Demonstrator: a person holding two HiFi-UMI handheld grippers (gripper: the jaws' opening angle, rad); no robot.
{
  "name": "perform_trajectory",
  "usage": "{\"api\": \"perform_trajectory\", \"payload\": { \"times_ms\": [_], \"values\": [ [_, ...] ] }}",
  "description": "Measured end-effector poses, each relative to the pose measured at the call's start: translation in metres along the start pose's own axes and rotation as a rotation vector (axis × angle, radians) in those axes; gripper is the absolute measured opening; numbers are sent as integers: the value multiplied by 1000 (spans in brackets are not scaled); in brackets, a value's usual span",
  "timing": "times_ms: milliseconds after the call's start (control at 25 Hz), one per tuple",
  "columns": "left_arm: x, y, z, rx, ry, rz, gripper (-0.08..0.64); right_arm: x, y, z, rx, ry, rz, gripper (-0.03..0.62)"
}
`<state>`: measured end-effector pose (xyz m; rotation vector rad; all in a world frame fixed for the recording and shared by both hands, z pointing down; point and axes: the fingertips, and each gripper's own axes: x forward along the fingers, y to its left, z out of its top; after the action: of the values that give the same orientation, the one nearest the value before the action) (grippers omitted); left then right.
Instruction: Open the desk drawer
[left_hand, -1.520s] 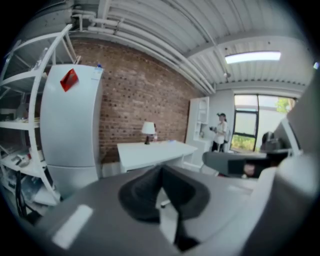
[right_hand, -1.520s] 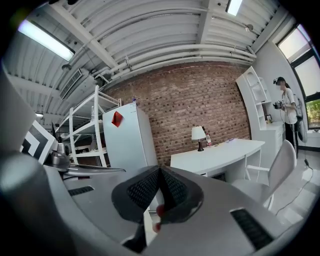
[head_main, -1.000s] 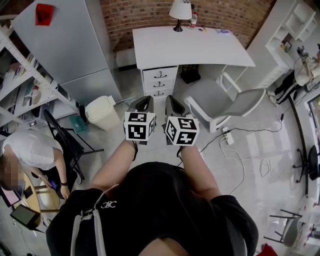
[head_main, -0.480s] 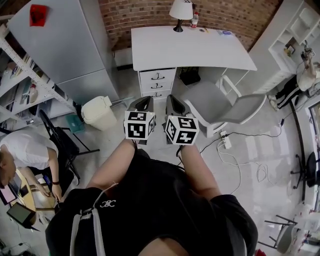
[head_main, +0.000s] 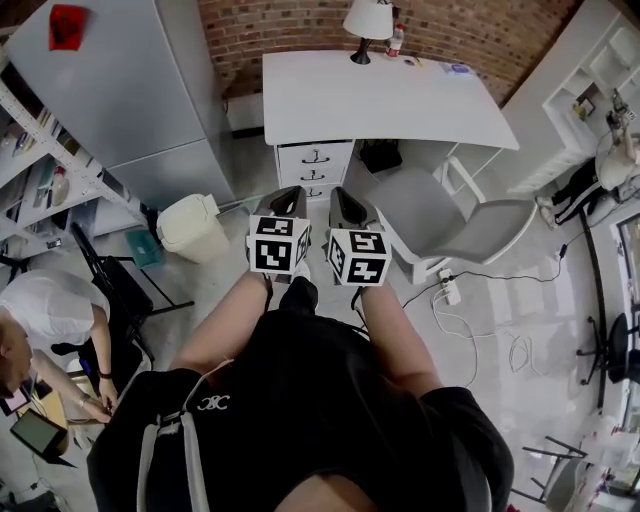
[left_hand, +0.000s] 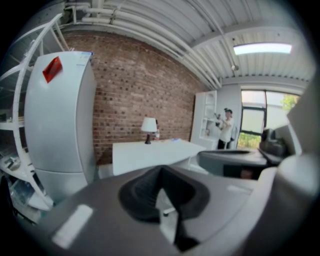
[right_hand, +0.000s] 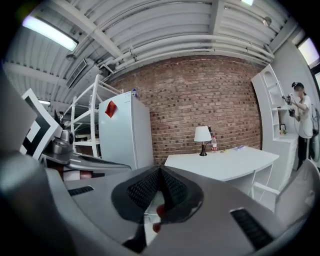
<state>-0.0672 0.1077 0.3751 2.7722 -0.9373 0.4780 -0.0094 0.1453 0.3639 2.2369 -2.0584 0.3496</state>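
Desk drawers (head_main: 315, 168) at 12 o'clock, well apart from the left gripper (head_main: 288, 200) and right gripper (head_main: 345, 200) — both pinched closed, empty. Drawer probably rigid, light-sliding — grab the dark handle (head_main: 316, 155).

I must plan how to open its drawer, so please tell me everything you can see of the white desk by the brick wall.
The desk is white, with a wide, smooth top that looks painted, and it stands against the brick wall. Under its end at the picture's left is a stack of three drawers, each with a dark handle, all shut. At the back edge stand a lamp and a bottle; a few small items lie further right. A grey chair stands before the open side.
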Motion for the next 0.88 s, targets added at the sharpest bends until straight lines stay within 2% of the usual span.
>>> {"api": "perform_trajectory", "payload": {
  "times_ms": [240, 360, 440, 680, 880],
  "values": [
    [40, 11, 11, -19, 3, -31, -3, 37, -21, 2, -13, 21, -30, -8],
    [62, 23, 13, -61, 16, -36, -3, 59, -33, 0, -17, 54, -49, -8],
    [75, 31, 15, -94, 22, -38, -3, 74, -38, -1, -22, 78, -48, -8],
    [123, 57, 13, -125, 64, -25, -3, 121, -55, -6, -51, 137, -33, -8],
    [164, 80, 11, -127, 110, -21, -3, 163, -72, -2, -52, 161, -36, -8]
  ]
}}
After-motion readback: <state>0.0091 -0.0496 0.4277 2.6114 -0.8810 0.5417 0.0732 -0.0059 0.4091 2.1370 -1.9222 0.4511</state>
